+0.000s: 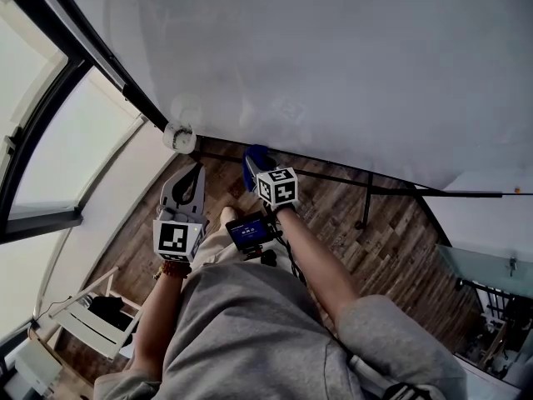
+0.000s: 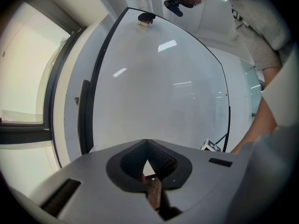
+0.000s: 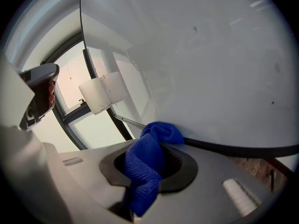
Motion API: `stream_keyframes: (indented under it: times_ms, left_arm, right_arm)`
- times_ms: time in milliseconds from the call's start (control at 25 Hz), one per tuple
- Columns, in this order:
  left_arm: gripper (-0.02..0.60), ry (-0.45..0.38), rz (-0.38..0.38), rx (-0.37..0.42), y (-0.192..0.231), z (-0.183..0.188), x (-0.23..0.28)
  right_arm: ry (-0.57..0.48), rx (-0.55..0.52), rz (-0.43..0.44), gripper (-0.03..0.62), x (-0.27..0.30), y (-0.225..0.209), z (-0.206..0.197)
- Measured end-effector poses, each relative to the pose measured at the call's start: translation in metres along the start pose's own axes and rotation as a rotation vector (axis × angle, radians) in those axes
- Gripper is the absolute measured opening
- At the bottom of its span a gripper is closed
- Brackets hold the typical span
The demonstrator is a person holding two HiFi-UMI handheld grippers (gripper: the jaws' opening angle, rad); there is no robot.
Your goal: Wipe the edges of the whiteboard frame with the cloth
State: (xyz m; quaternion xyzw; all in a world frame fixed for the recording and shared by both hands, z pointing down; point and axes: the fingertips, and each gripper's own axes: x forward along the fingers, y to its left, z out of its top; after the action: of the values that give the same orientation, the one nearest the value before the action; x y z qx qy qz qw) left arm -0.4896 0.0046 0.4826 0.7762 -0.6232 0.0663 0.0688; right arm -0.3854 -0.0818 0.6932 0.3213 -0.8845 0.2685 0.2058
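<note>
The whiteboard (image 1: pixel 333 57) fills the top of the head view, and its black frame (image 1: pixel 321 158) runs along the lower edge. My right gripper (image 1: pixel 256 158) is shut on a blue cloth (image 1: pixel 250 167). In the right gripper view the cloth (image 3: pixel 147 167) bulges out of the right gripper (image 3: pixel 156 146) and presses against the frame (image 3: pixel 233 148) near the board's corner. My left gripper (image 1: pixel 193 173) hangs just left of it, below the corner and apart from the board. In its own view the left gripper (image 2: pixel 147 143) is shut with nothing held, facing the whiteboard (image 2: pixel 159 87).
A white rounded fitting (image 1: pixel 179 136) sits at the board's corner, also seen beside the cloth (image 3: pixel 100 93). Curved window frames (image 1: pixel 50 107) stand at the left. Below is wooden floor (image 1: pixel 391 240), a white rack (image 1: pixel 83 315) at lower left and a glass surface (image 1: pixel 483 265) at right.
</note>
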Motion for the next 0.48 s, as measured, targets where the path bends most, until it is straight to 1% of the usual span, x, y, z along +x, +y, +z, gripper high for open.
stream_keyframes:
  times_ms: [280, 480]
  left_arm:
    - [0.008, 0.004, 0.012, -0.008, 0.003, -0.003, -0.004]
    - [0.008, 0.01, 0.021, -0.011, 0.008, -0.009, -0.006]
  right_arm:
    - [0.007, -0.017, 0.018, 0.094, 0.009, 0.012, 0.002]
    - [0.015, -0.031, 0.048, 0.095, 0.022, 0.025, 0.005]
